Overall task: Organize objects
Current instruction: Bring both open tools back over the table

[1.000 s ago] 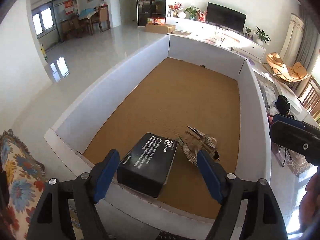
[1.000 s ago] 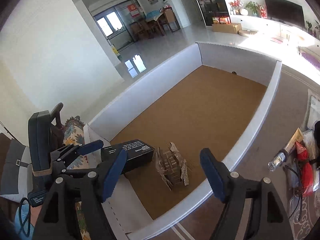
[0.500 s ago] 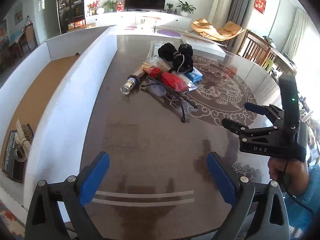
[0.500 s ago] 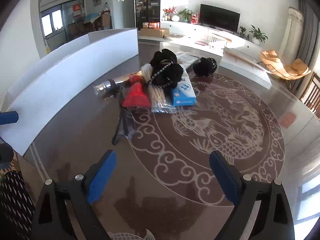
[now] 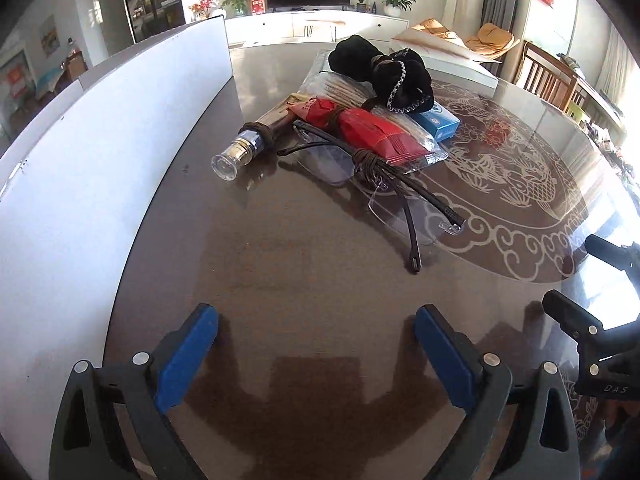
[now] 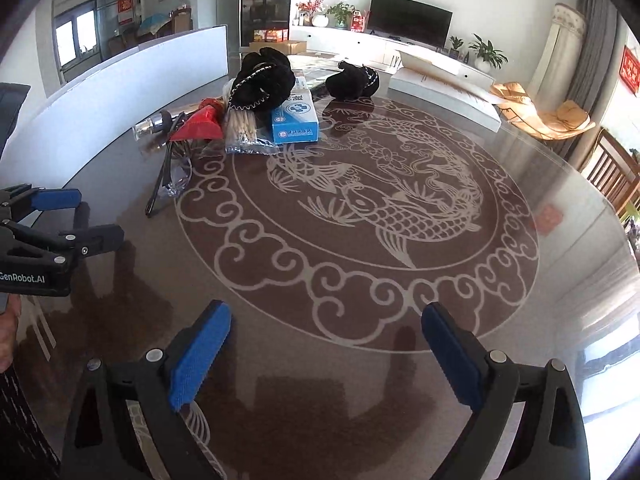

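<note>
1. Opening over glossy dark table (image 5: pixel 280 280), my left gripper (image 5: pixel 316 320) holds nothing; rimless glasses (image 5: pixel 376 184), red packet (image 5: pixel 372 136) and glass bottle (image 5: pixel 240 152) lie upper centre, beside a white box wall (image 5: pixel 100 180).
2. Spreading too, my right gripper (image 6: pixel 326 330) is empty; blue carton (image 6: pixel 294 120) and black velvet pouch (image 6: pixel 264 80) sit upper left.

Glossy dark table (image 5: pixel 304 264); clear plastic-wrapped red packet (image 5: pixel 376 136); black cloth pouch (image 6: pixel 264 80)

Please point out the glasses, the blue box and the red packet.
glasses (image 5: pixel 412 216), left wrist view, on the near lens.
blue box (image 6: pixel 295 122), right wrist view, on its printed top face.
red packet (image 5: pixel 376 134), left wrist view, on the middle of the wrapper.
</note>
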